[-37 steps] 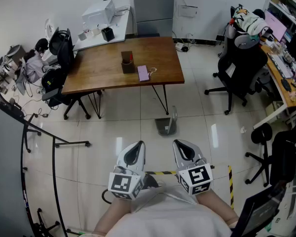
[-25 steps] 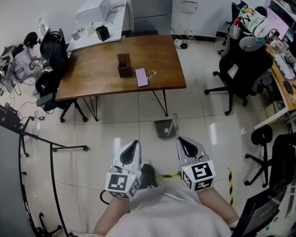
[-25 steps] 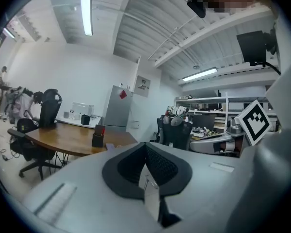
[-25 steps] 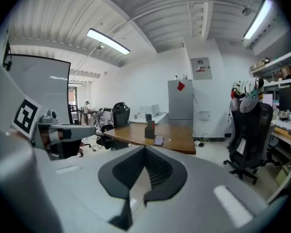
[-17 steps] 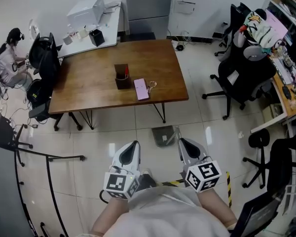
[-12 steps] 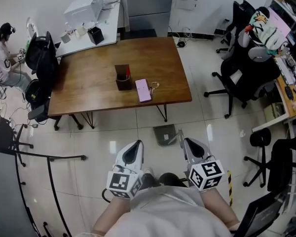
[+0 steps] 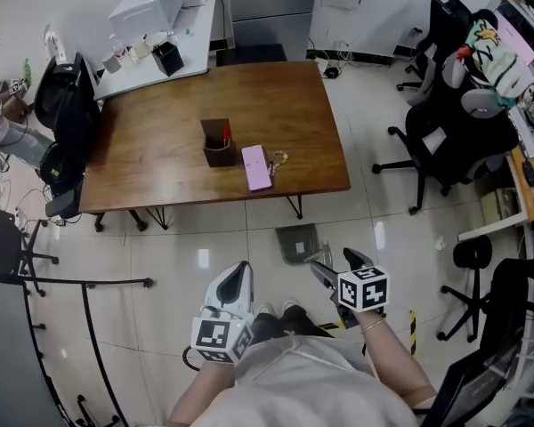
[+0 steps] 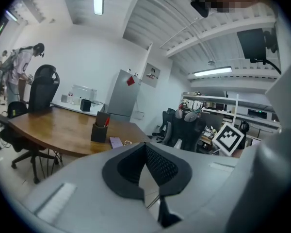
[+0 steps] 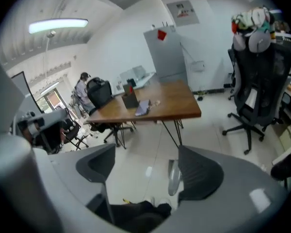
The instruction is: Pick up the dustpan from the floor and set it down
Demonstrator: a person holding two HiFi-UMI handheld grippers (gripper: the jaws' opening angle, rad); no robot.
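Head view gives little to read: the only bold marks are the black-and-white squares on each claw's marker cube [image 7: 363,289], and the print on the wall sheets is too small to make out.

The dustpan [image 7: 300,243] is a flat grey pan with a raised back edge. It lies on the pale tiled floor [image 7: 187,247] at the middle of the frame, just below the front edge of the wooden counter [image 7: 160,158] and beside one of its thin black legs. In the right gripper view it shows low in the frame, close against the right-hand pad [image 9: 172,176].

The right claw [image 7: 336,265] sits at lower right of centre, tipped steeply down toward the dustpan. Its jaws are apart and opening, with only bare floor between them, and they stay clear of the pan. The left claw [image 7: 240,272] hangs at lower left of centre, held nearer level, its jaws together on nothing.
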